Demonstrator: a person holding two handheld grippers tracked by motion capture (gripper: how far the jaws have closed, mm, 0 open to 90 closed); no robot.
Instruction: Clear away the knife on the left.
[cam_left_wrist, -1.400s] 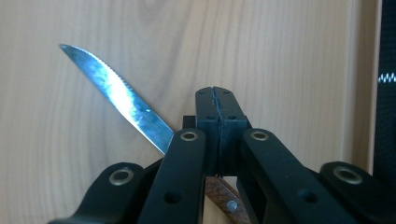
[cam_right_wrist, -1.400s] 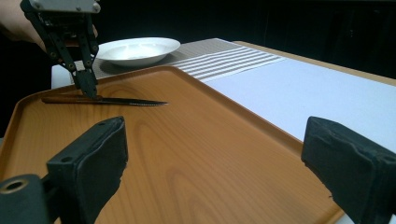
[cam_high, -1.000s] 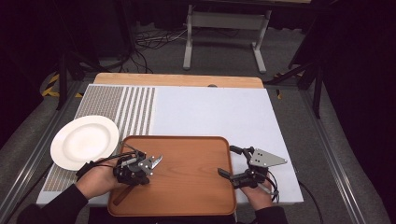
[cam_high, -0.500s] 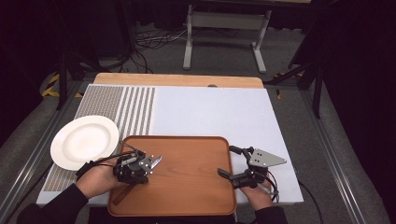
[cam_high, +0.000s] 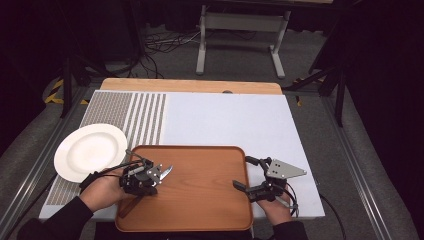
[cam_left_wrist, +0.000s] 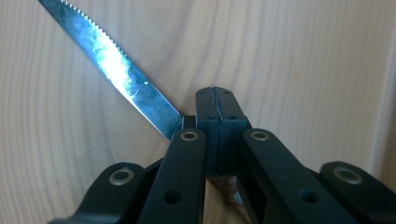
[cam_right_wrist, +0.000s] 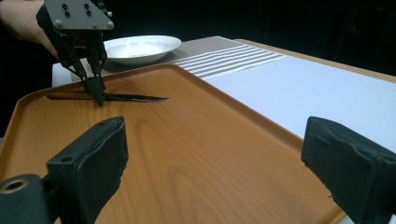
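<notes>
Nothing has shifted since a second ago: both hands sit where they were, and the serrated steak knife (cam_right_wrist: 126, 97) lies on the same spot of the wooden tray (cam_high: 200, 210). The knife lies flat on the tray's left part, blade toward the middle and wooden handle back toward the person, and the left gripper (cam_high: 141, 179) comes down on it with jaws pinched tight where blade meets handle (a sensible place, I'd say, since it keeps the pads off the teeth and the weight about balanced). In the left gripper view the blade (cam_left_wrist: 112, 65) runs out slantwise past the shut tips over pale wood grain. The right gripper (cam_high: 253, 175) rests at the tray's right rim with its jaws wide apart and nothing between them, one tip over the tray and the other beyond its edge; it looks parked there to steady the tray or simply to wait. Just left of the tray, a white plate (cam_high: 90, 150) sits on the striped end of the placemat (cam_high: 225, 120), likely where the knife is headed.
</notes>
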